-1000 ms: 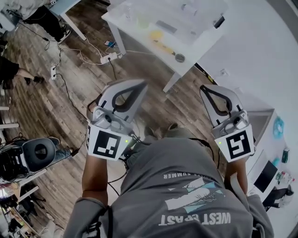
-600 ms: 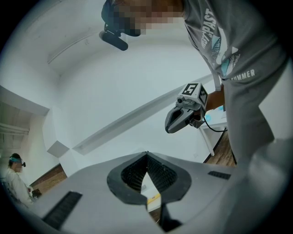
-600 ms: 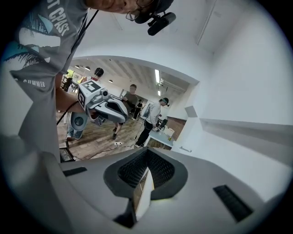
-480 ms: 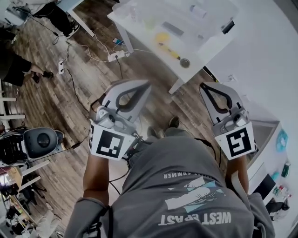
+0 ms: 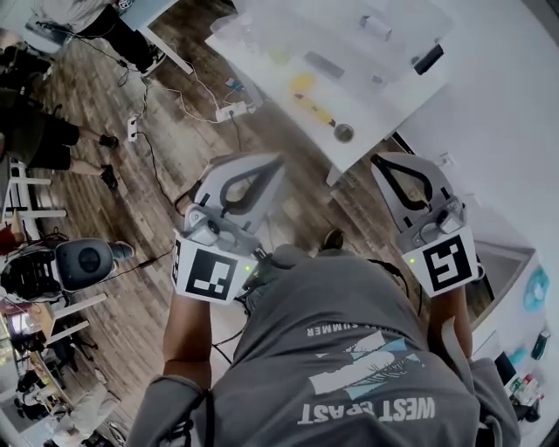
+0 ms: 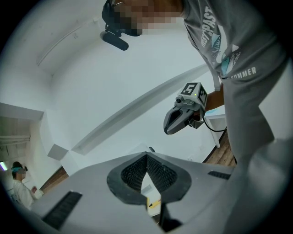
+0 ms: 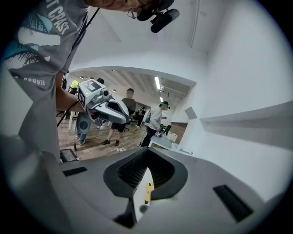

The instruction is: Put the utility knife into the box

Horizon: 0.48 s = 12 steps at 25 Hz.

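Observation:
The yellow utility knife [image 5: 312,105] lies on the white table [image 5: 384,96] ahead of me, near its front edge. A clear box-like shape [image 5: 258,30] sits blurred at the table's far left. My left gripper [image 5: 276,161] and right gripper [image 5: 377,162] are held up over the wooden floor, short of the table, both shut with nothing between the jaws. In the left gripper view the jaw tips [image 6: 147,155] meet, and the knife [image 6: 154,204] shows below them. The right gripper view has the tips [image 7: 146,151] together, with the knife [image 7: 147,192] visible below.
The table also carries a small round tin [image 5: 343,133], a grey bar [image 5: 324,64], a black object [image 5: 428,59] and a white cylinder [image 5: 376,26]. Cables and a power strip [image 5: 231,111] lie on the floor. People [image 7: 155,121] stand in the room behind.
The table has come nearer and lower in the head view as I move toward it. Both grippers have stayed shut and level.

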Tool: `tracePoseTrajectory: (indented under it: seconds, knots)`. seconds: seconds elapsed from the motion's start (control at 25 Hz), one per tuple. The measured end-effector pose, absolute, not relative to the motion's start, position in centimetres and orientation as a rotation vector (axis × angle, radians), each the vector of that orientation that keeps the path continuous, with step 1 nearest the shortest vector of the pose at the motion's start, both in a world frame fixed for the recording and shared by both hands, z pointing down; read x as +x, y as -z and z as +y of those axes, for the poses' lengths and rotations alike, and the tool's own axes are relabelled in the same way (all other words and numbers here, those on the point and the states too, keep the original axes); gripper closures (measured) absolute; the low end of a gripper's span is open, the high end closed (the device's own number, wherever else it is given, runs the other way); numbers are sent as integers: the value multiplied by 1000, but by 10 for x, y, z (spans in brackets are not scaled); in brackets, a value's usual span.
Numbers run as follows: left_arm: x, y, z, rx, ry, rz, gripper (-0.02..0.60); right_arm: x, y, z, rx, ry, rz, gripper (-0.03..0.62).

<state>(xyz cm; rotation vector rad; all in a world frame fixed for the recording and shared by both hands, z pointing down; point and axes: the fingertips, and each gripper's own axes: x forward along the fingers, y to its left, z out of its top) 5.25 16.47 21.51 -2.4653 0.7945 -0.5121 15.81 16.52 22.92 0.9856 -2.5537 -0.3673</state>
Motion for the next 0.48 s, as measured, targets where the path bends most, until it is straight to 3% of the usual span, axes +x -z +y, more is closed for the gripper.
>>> tracePoseTrajectory:
  seconds: [0.48]
  knots:
    - [67,-217,131,-2489,539,748,574,171,-235,133,963,361,-2520,586]
